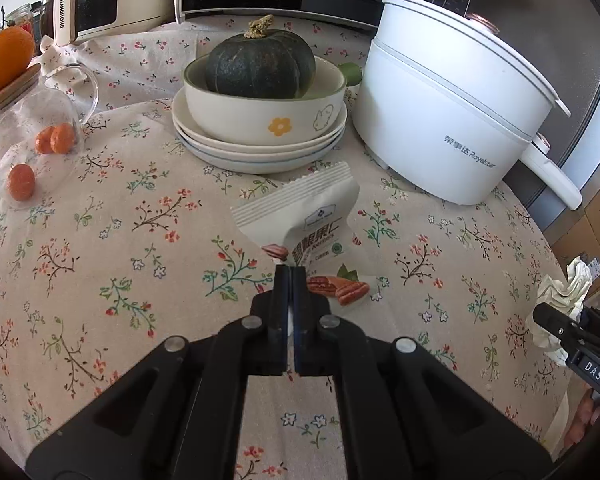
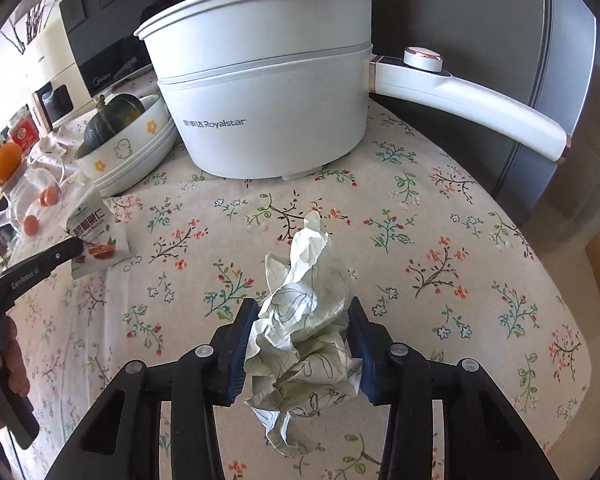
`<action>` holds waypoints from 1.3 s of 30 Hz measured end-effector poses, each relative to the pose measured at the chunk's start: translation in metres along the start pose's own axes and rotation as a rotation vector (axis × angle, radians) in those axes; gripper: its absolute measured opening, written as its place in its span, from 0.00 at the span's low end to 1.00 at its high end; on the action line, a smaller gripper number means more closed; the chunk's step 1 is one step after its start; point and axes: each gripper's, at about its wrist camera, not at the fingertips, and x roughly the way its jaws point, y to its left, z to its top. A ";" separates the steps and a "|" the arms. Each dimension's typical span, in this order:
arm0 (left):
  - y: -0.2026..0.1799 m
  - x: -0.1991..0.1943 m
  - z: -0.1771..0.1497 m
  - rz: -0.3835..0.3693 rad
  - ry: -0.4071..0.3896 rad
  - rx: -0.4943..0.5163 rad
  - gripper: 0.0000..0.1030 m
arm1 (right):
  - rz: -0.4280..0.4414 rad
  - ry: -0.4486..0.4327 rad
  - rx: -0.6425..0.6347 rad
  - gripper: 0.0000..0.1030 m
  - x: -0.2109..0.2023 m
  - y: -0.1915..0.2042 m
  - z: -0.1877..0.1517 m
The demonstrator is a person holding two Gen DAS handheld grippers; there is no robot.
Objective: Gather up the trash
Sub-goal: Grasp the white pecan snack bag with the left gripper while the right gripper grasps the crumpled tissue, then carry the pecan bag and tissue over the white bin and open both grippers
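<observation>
- Daylight, bright and even across the floral tablecloth [image 1: 100,220]; source appears to lie on the left of both views
- Shadows soft and short beneath the white electric pot [image 2: 268,92]
- Window glare whitens the glass jar [image 1: 32,140]
- Strong fisheye bowing; black vignette in the corners
- Centre sharp, printed lettering legible; the outer rim softens and darkens

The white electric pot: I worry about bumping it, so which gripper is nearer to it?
Probably the right. The right gripper holds crumpled paper on open cloth before the white electric pot; the left gripper, pinching the snack packet, sits off toward the bowl.
</observation>
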 end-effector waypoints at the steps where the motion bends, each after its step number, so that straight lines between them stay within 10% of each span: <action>1: 0.000 -0.008 -0.003 -0.002 0.000 0.003 0.02 | 0.001 -0.003 -0.001 0.43 -0.009 0.001 -0.002; 21: -0.035 -0.152 -0.085 -0.092 -0.039 0.047 0.02 | 0.016 -0.020 0.013 0.44 -0.144 0.009 -0.082; 39: -0.092 -0.163 -0.144 -0.227 0.052 0.171 0.02 | 0.058 0.135 0.291 0.45 -0.160 -0.074 -0.139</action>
